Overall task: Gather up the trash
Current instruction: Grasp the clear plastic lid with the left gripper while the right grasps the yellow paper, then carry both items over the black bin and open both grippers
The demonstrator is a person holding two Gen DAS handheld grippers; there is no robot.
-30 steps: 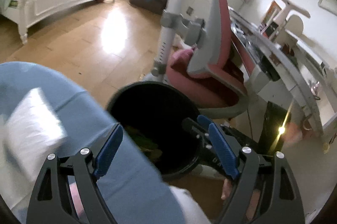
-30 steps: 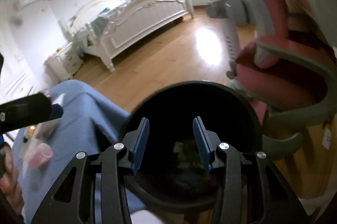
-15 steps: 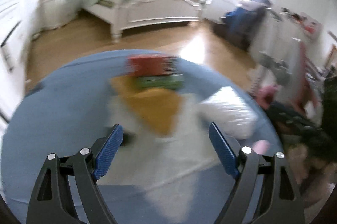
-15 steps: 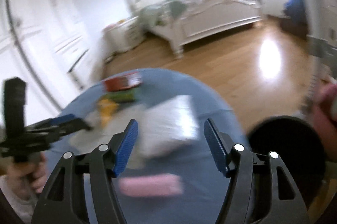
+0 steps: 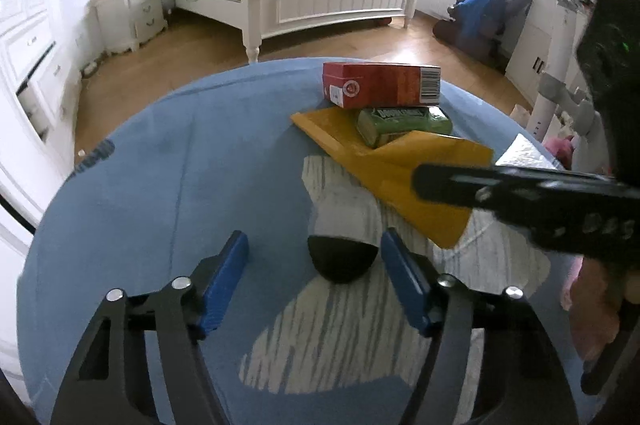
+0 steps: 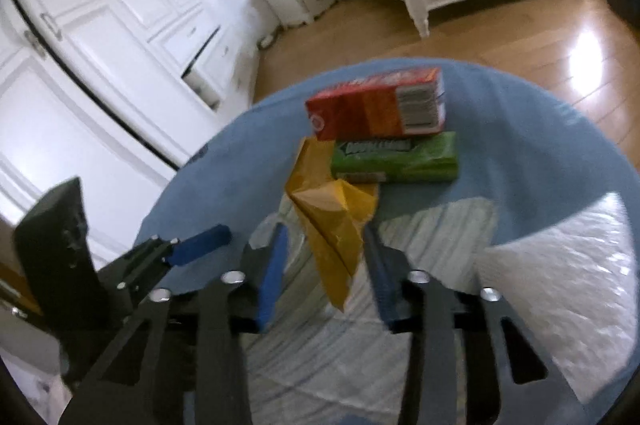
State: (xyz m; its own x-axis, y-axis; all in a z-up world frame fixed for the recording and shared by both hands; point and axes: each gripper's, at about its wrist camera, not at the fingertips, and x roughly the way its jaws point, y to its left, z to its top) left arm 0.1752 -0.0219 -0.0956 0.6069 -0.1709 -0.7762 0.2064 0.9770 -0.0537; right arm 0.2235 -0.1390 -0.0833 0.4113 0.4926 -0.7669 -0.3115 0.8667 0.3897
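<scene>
Left wrist view: my left tongs (image 5: pixel 312 273) hang wide open over the round blue tabletop (image 5: pixel 160 193), gripping nothing. Between the fingers (image 5: pixel 224 273) sits a small dark rounded object (image 5: pixel 342 259) on a pale streaked sheet (image 5: pixel 360 337); I cannot tell what it is. Beyond it a crumpled yellow paper bag (image 5: pixel 404 169) lies flat, its long axis running from far left to near right. A green gum pack (image 5: pixel 402 125) rests on the bag's far end, lying crosswise, and a red carton (image 5: pixel 382 85) lies just behind it, also crosswise, barcode end to the right. No bin shows here. My right tongs' black frame (image 5: pixel 532 201) crosses in from the right, blurred.

Right wrist view: my right tongs (image 6: pixel 324 265) are open partway, with the near, pointed end of the yellow paper bag (image 6: pixel 332 221) between the fingers; neither pad clearly touches it. The bag runs lengthwise away from me toward the green gum pack (image 6: pixel 396 159), which lies sideways with the red carton (image 6: pixel 376 105) just behind it. A white padded packet (image 6: pixel 560 285) lies to the right on the tabletop (image 6: pixel 540 137). My left tongs (image 6: pixel 188 249) show at the left.
</scene>
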